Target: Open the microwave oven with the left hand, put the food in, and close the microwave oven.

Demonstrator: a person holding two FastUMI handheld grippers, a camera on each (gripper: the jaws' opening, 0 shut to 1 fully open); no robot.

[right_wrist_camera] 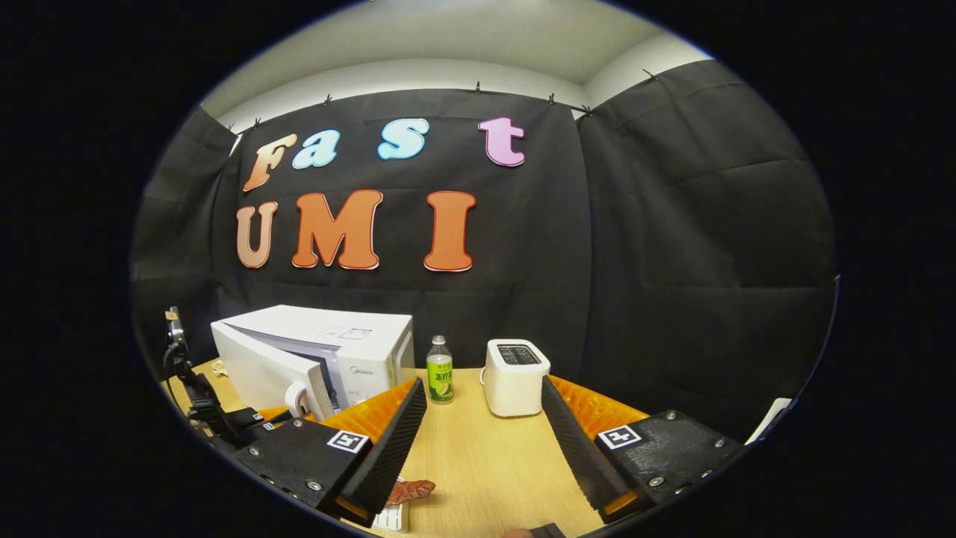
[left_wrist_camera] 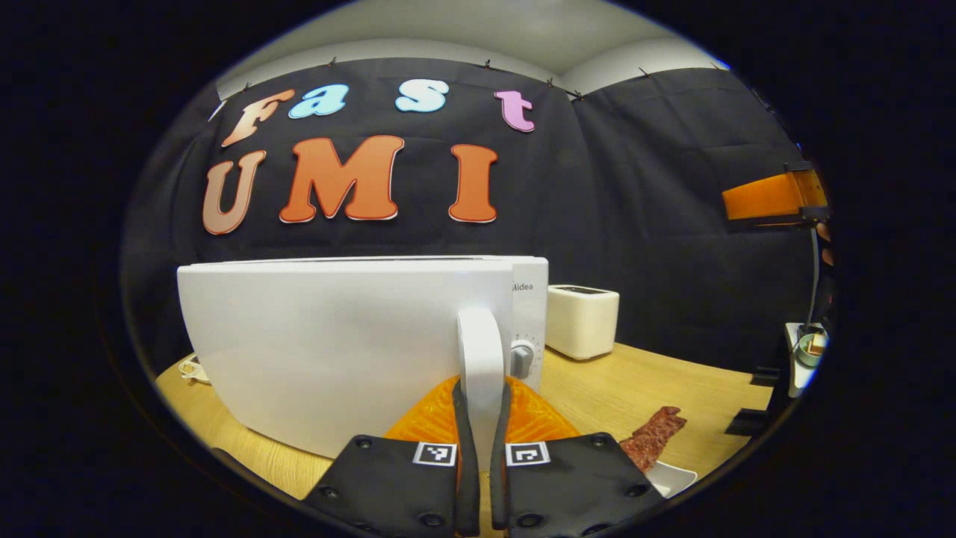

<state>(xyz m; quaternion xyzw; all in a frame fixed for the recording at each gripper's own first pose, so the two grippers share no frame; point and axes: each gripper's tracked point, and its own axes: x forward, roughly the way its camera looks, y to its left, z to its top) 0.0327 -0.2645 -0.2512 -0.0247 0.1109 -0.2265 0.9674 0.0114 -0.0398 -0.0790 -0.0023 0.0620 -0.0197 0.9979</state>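
Note:
The white microwave (left_wrist_camera: 336, 344) stands on the wooden table (left_wrist_camera: 650, 381). My left gripper (left_wrist_camera: 482, 392) is shut on its upright door handle (left_wrist_camera: 480, 344), one black finger on each side. In the right gripper view the microwave door (right_wrist_camera: 258, 370) stands slightly ajar, and the left gripper (right_wrist_camera: 246, 420) is at its handle (right_wrist_camera: 297, 396). The food, a reddish-brown strip (left_wrist_camera: 653, 437), lies on a white plate (left_wrist_camera: 676, 478) to the right of the microwave. My right gripper (right_wrist_camera: 489, 448) hovers open above the table, with the food (right_wrist_camera: 409, 491) just beside its left finger (right_wrist_camera: 392, 448).
A white toaster (right_wrist_camera: 515, 377) stands at the back of the table, to the right of the microwave. A green-labelled bottle (right_wrist_camera: 440, 370) stands between them. Black cloth walls close off the booth. Bare wood lies in front of the toaster.

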